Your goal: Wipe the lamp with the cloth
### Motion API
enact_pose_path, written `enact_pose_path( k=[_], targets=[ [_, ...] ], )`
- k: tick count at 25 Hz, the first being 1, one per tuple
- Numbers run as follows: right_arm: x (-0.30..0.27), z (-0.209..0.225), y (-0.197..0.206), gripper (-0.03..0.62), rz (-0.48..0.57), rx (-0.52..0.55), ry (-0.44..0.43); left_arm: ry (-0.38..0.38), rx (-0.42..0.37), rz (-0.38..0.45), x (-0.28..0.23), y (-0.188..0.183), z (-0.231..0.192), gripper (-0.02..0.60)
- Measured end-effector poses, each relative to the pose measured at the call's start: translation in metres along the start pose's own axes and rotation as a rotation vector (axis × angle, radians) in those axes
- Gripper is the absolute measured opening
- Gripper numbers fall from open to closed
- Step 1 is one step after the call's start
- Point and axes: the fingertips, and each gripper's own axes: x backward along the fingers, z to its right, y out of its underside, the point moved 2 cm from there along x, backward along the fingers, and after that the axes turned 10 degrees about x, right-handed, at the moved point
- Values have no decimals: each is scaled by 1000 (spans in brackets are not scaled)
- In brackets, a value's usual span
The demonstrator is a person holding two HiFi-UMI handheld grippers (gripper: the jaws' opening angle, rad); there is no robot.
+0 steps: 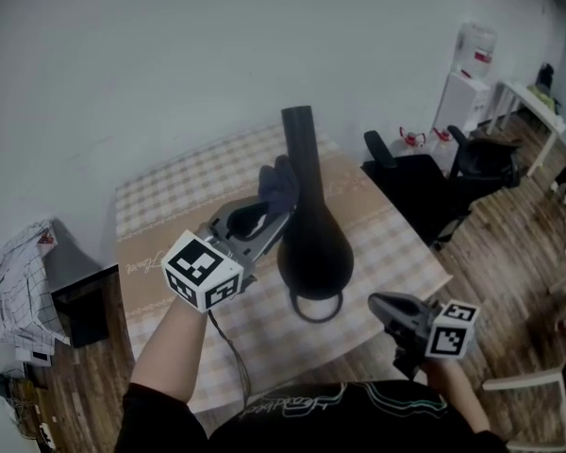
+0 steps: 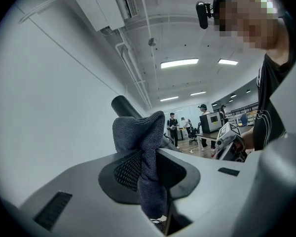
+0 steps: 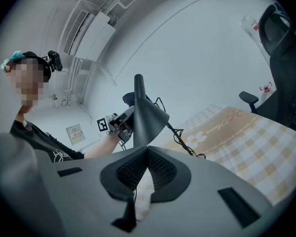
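A black lamp [image 1: 313, 243] with a narrow neck and a flared body rises over the checked table [image 1: 160, 201]. Its ring end [image 1: 316, 307] is lowest in the head view. My left gripper [image 1: 281, 213] is shut on a dark grey-blue cloth [image 1: 282, 185], and the cloth lies against the left side of the lamp's neck. In the left gripper view the cloth [image 2: 144, 154] bunches between the jaws, with the lamp's tube [image 2: 124, 106] just behind it. My right gripper [image 1: 381, 304] is shut and holds nothing, low at the right, apart from the lamp. The right gripper view shows the lamp [image 3: 147, 116] ahead.
A dark cable [image 1: 232, 349] trails across the table toward the person. Black office chairs [image 1: 423, 194] stand right of the table. A low cabinet with papers [image 1: 30, 281] is at the left. A white dispenser [image 1: 468, 81] stands by the far wall.
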Motion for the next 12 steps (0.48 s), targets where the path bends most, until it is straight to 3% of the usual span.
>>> enact_pose_path(
  k=[12],
  targets=[
    [-7, -11, 29, 11, -5, -11, -40, 20, -15, -80, 30, 44, 24, 72]
  ],
)
